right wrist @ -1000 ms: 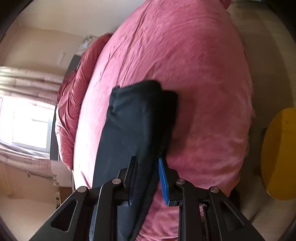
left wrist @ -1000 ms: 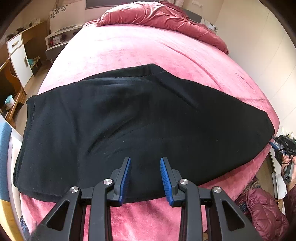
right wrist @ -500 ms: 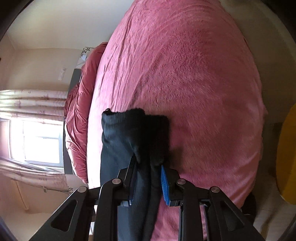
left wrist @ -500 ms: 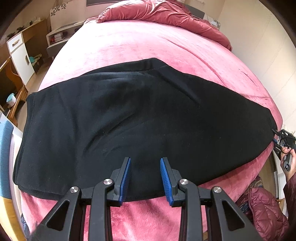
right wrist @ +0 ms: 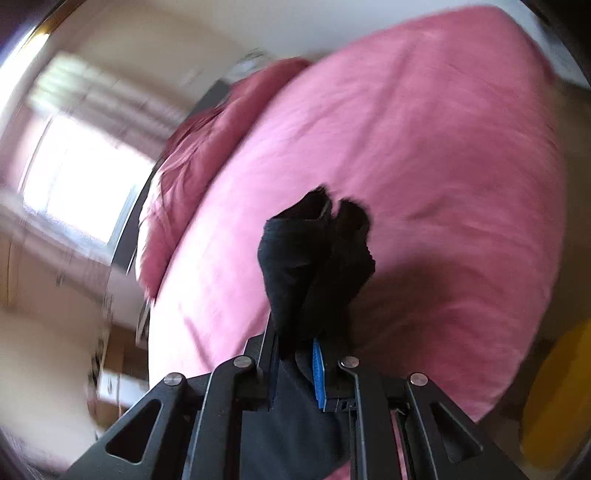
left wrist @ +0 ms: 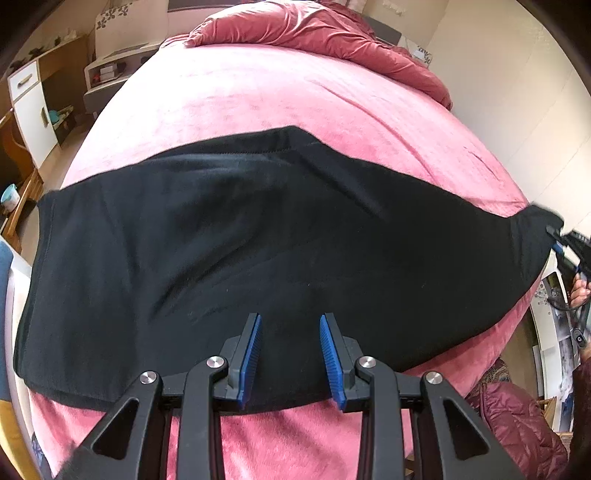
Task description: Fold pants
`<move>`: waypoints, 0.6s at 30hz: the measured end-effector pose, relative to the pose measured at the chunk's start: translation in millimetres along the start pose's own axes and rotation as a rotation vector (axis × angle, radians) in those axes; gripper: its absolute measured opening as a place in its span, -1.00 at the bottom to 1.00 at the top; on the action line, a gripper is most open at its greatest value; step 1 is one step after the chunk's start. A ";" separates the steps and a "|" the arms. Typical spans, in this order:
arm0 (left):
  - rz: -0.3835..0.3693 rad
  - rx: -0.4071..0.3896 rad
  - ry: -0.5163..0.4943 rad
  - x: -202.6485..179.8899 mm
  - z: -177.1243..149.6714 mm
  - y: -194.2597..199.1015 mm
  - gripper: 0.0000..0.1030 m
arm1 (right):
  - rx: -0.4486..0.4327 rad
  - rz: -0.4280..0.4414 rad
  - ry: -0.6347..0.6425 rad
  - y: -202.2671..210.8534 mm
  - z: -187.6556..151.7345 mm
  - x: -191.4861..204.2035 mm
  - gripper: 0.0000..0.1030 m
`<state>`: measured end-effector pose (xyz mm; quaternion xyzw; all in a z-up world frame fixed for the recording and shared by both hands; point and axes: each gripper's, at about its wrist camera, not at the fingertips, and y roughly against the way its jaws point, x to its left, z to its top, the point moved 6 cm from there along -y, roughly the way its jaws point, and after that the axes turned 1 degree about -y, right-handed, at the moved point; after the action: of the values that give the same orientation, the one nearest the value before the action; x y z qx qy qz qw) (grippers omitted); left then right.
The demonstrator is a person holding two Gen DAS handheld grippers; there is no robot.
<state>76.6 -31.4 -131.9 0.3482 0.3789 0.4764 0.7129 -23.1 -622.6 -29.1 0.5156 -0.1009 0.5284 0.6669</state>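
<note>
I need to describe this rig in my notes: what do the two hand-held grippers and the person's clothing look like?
Each hand-held gripper, left and right, is matte black plastic with angular arms pierced by triangular cut-outs, silver round pivot screws, and ribbed blue pads lining the fingers. In the left wrist view, a black cable hangs below the right one, and the person wears a dark maroon sleeve.

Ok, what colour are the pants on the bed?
Plain black pants, no pattern visible, lying on a pink bed cover. The left wrist view shows them best.

Bare pink bed [left wrist: 295,92] beyond the pants [left wrist: 258,240]; duvet [left wrist: 314,33] heaped at its head.
</note>
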 end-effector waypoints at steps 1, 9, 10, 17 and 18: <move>-0.003 -0.003 -0.003 -0.3 1.1 0.7 -0.36 | 0.021 0.003 0.044 -2.6 -6.2 14.6 -0.70; -0.040 -0.009 0.013 2.3 3.9 1.9 -0.36 | 0.208 0.131 0.273 -43.6 -93.1 120.3 -0.70; -0.043 -0.010 0.016 3.4 3.7 2.1 -0.36 | 0.237 0.144 0.296 -50.7 -107.6 128.3 -0.70; -0.066 -0.013 0.052 13.7 2.8 4.5 -0.36 | 0.467 0.170 0.446 -106.5 -206.4 176.6 -0.70; -0.070 -0.013 0.056 15.4 2.6 4.7 -0.36 | 0.497 0.160 0.477 -112.9 -221.6 180.0 -0.70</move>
<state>80.9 -15.8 -129.9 0.3164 0.4078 0.4631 0.7205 53.2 -328.3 -71.6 0.5148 0.1492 0.6928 0.4825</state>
